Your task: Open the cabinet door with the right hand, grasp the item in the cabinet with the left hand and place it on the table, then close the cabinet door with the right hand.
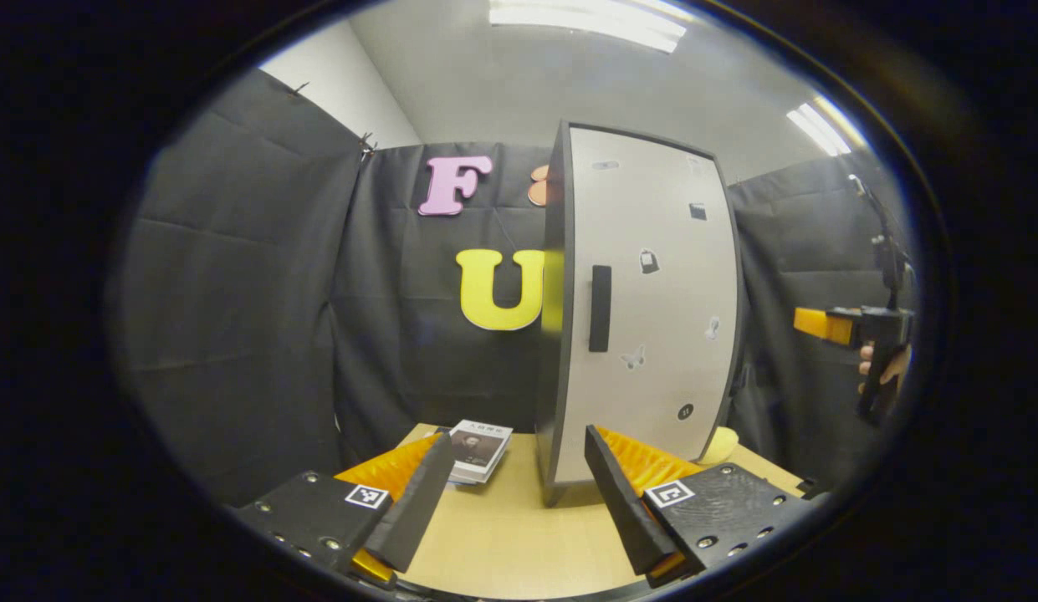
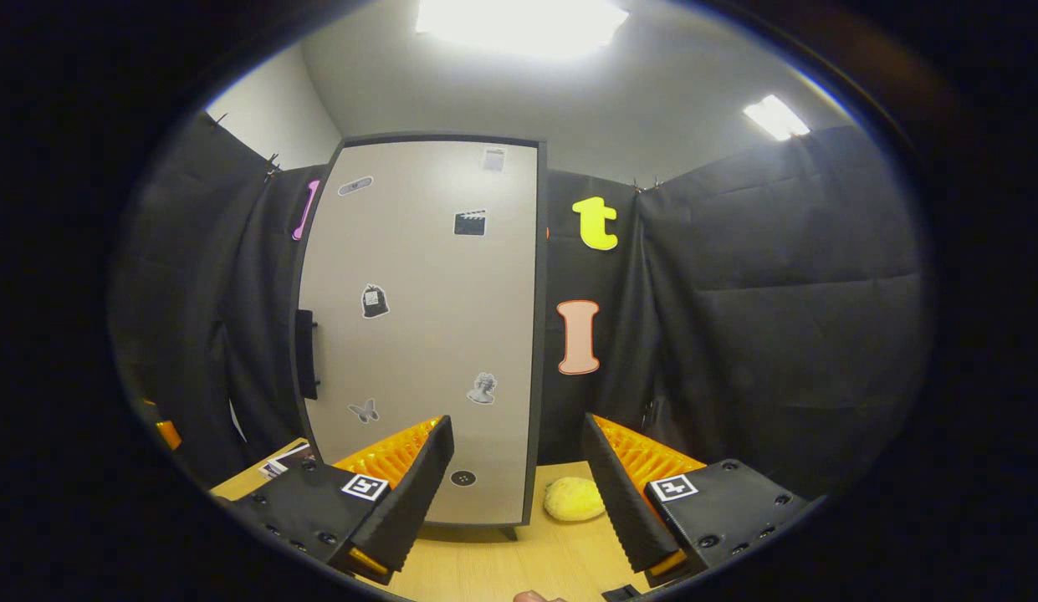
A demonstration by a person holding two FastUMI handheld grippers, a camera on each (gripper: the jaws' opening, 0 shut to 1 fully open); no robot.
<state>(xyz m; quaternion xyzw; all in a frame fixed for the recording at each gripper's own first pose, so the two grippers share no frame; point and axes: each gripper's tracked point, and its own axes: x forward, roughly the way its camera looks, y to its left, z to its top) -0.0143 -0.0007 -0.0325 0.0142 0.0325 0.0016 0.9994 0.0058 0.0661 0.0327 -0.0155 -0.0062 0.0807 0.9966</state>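
your left gripper (image 1: 519, 493) sits nearest the cabinet (image 1: 644, 309), its fingers spread wide and holding nothing, low over the table (image 1: 519, 535) just in front of the cabinet's near corner. your right gripper (image 2: 514, 493) is likewise spread wide and empty, facing the cabinet door (image 2: 418, 334) from the front; in the left gripper view it hangs well off to the cabinet's right (image 1: 853, 328), clear of it.

the door is shut flush, so the item inside is hidden and you cannot tell what it is or how it lies. judge it only once the door swings: until then treat it as unknown weight, and close on its middle gently in case it is soft or slick.

the handle (image 1: 600, 308) is a dark upright bar at mid height near the door's left edge. it looks stiff and narrow, a good fit between the fingers; take it across its thin side at the middle. the cabinet looks light and stands free on the table, so pull slowly or it may slide or tip.

beside the cabinet's left foot lies a book (image 1: 478, 450); beside its right foot lies a soft yellow sponge (image 2: 574, 498). keep the set-down spot away from both. behind the cabinet hangs the black cloth wall (image 1: 251, 334).
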